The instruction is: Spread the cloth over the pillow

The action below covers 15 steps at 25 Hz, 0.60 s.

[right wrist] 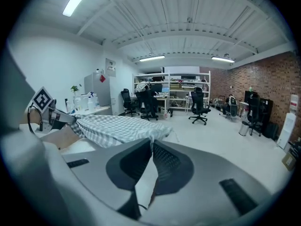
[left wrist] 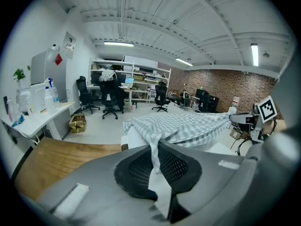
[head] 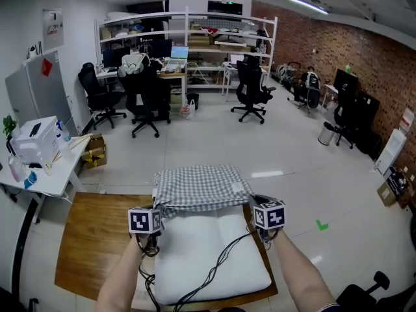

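Your left claw (head: 158,208), forearm stretched forward and tipped downward, is pressed together on the near left corner of the grey-checked cloth (head: 200,187). The cloth covers the far half of the white pillow (head: 214,255), which lies on the wooden table (head: 88,239). Your right claw (head: 252,203) pinches the near right corner likewise.

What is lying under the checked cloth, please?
The pillow: its bare near half shows, on the wooden board. Its far half is hidden beneath the cloth, whose near corners the left gripper and right gripper pinch.
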### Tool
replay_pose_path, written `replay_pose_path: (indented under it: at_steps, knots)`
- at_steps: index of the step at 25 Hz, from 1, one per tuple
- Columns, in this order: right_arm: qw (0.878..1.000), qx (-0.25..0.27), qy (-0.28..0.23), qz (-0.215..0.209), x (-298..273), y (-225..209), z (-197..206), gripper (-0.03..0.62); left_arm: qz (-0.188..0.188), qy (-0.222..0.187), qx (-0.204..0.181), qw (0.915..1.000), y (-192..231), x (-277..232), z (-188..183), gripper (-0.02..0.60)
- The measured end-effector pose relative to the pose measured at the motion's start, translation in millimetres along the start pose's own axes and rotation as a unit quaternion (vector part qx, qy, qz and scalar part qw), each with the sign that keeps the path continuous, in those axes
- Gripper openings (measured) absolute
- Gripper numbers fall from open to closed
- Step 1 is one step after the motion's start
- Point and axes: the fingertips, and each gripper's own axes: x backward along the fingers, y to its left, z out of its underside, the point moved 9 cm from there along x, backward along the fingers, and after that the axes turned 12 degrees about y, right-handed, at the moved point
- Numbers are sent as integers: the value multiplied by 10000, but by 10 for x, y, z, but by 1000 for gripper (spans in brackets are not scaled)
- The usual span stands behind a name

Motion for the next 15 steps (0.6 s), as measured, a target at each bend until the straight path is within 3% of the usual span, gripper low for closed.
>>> replay_pose_path:
  at_steps: [15]
  knots:
    - [9975, 473, 178, -488, 577, 237, 667, 31, -186, 128, 268, 9994, -271, 582, 851, 17]
